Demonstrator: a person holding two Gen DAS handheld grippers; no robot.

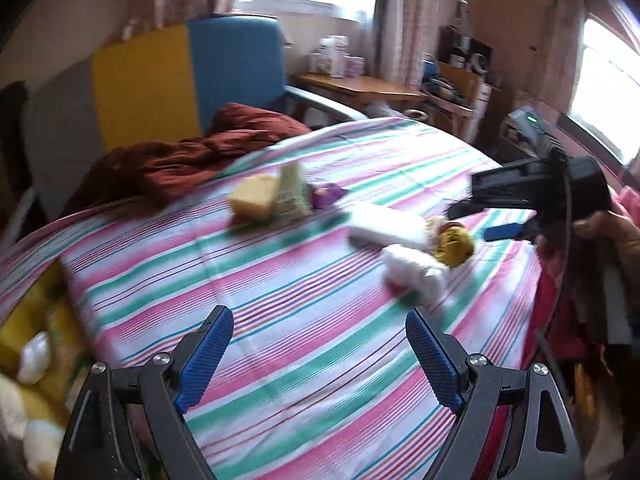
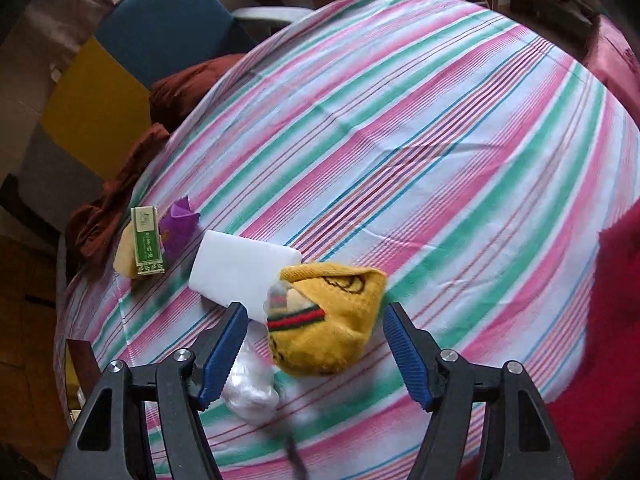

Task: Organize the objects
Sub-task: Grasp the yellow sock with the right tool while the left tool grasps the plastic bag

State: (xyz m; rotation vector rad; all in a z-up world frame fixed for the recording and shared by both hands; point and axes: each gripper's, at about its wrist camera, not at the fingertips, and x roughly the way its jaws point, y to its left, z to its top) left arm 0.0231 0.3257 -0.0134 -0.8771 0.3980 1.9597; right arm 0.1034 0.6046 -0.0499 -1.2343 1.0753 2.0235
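While both claws hang spread over the striped bed, nothing sits between their pads.

Left claw [image 1: 320,350] stands wide over bare striped sheet [image 1: 304,280]; right claw [image 2: 314,350] is spread too, hovering over a yellow knit hat [image 2: 332,320] that overlaps a white flat pack [image 2: 240,268], with a crumpled clear bag [image 2: 252,388] just beside. Farther left lie a green box [image 2: 148,240], a purple wrapper [image 2: 180,226] and a yellow sponge [image 1: 256,198]. A rust-brown blanket [image 1: 168,164] edges the bed.
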